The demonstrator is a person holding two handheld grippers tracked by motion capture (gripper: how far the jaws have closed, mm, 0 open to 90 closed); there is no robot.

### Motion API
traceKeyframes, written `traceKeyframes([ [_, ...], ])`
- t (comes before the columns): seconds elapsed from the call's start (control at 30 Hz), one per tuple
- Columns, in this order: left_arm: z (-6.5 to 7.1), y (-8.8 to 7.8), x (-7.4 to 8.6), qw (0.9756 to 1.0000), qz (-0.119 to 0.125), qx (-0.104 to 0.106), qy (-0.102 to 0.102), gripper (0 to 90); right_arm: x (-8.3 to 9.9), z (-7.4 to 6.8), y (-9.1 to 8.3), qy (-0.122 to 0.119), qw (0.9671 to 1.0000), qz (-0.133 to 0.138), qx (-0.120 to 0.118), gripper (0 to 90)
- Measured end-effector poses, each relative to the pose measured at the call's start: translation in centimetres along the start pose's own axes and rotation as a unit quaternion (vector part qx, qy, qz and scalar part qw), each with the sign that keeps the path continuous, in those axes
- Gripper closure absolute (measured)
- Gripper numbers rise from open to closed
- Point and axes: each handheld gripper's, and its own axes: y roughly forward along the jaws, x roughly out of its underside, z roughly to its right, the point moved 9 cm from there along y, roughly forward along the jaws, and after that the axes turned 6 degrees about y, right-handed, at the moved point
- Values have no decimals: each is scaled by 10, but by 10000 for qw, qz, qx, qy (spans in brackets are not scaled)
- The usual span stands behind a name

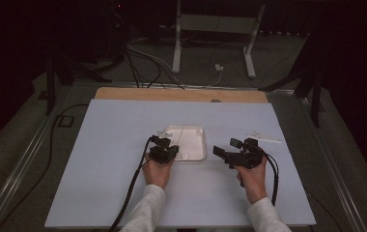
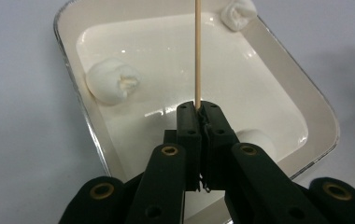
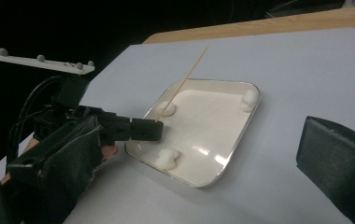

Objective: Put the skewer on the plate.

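Note:
A white square tray (image 1: pixel 198 154) (image 2: pixel 80 107) (image 3: pixel 231 158) lies mid-table with three white marshmallows in it (image 2: pixel 112 81) (image 2: pixel 238 14) (image 2: pixel 259 140). My left gripper (image 1: pixel 175 149) (image 2: pixel 199 109) (image 3: pixel 159 128) hovers over the tray's near-left corner, shut on the lower end of a thin bare wooden skewer (image 2: pixel 197 51) (image 3: pixel 185 81), which slants up and away over the tray. My right gripper (image 1: pixel 226 146) (image 3: pixel 199 133) is to the right of the tray, aimed at it. It is open wide with nothing between its jaws.
The tray rests on a pale mat (image 1: pixel 114 159) over a wooden tabletop (image 1: pixel 181 94). Small white bits lie at the tray's far-left corner (image 1: pixel 161 131) and to the far right (image 1: pixel 263 138). Cables and a metal frame (image 1: pixel 210 24) occupy the dark floor beyond.

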Motion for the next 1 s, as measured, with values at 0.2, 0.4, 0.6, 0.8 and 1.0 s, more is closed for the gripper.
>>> traceKeyframes([
  [0.2, 0, 1, 2, 9999, -41, 3, -141, 871, 3, 1, 0, 15, 10000, -9, -14, 0],
  [0.4, 2, 0, 2, 9999, 12, 39, -124, 768, 2, 0, -1, 24, 10000, 2, -22, 0],
  [0.6, 5, -19, -9, 9981, 512, 357, 9, 537, 3, 1, -3, -2, 10000, -7, -31, 0],
  [0.8, 1, -51, -20, 9934, 962, 596, 165, 307, 4, 0, -6, -148, 9999, 1, -6, 0],
  [1.0, -7, -88, -22, 9891, 1304, 553, 398, 165, 4, 1, -11, -299, 9995, 31, 63, 0],
])
